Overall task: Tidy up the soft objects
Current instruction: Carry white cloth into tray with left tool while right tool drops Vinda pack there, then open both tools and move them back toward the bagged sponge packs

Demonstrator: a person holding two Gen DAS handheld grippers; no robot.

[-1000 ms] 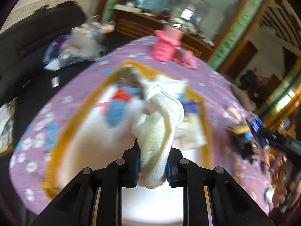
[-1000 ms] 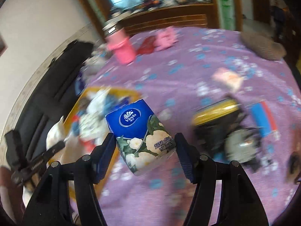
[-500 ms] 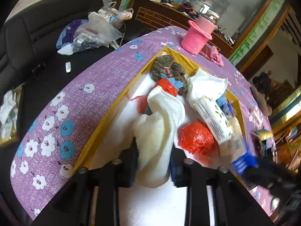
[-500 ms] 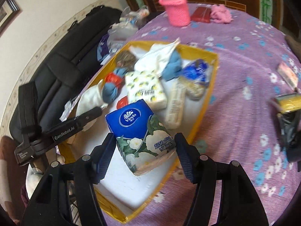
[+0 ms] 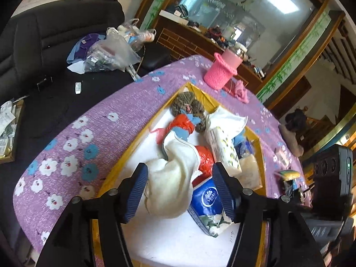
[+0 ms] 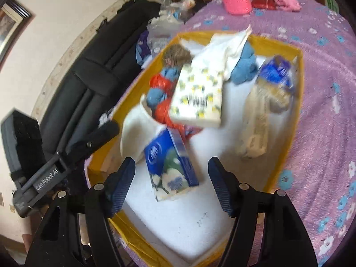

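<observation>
A yellow-rimmed tray (image 5: 142, 133) (image 6: 287, 151) with a white floor holds several soft things. My left gripper (image 5: 180, 193) is open; the cream towel (image 5: 171, 178) lies loose between its fingers, on the tray. My right gripper (image 6: 171, 187) is open above the blue Vinda tissue pack (image 6: 171, 164), which lies on the tray floor; it also shows in the left wrist view (image 5: 208, 202). A white yellow-dotted tissue pack (image 6: 198, 95), red and blue balls (image 6: 160, 98), a brown ball (image 5: 187, 104) and white cloth (image 5: 227, 120) fill the tray's far half.
The tray sits on a purple flowered tablecloth (image 6: 329, 89). A pink knitted cup (image 5: 220, 71) and pink cloth (image 5: 241, 90) stand beyond it. A black sofa (image 5: 44, 35) with plastic bags (image 5: 111, 53) is left of the table. Small items (image 5: 287, 175) lie right of the tray.
My left gripper opened and let go of the cream towel onto the tray. My right gripper opened and dropped the blue tissue pack onto the tray floor beside the towel.
</observation>
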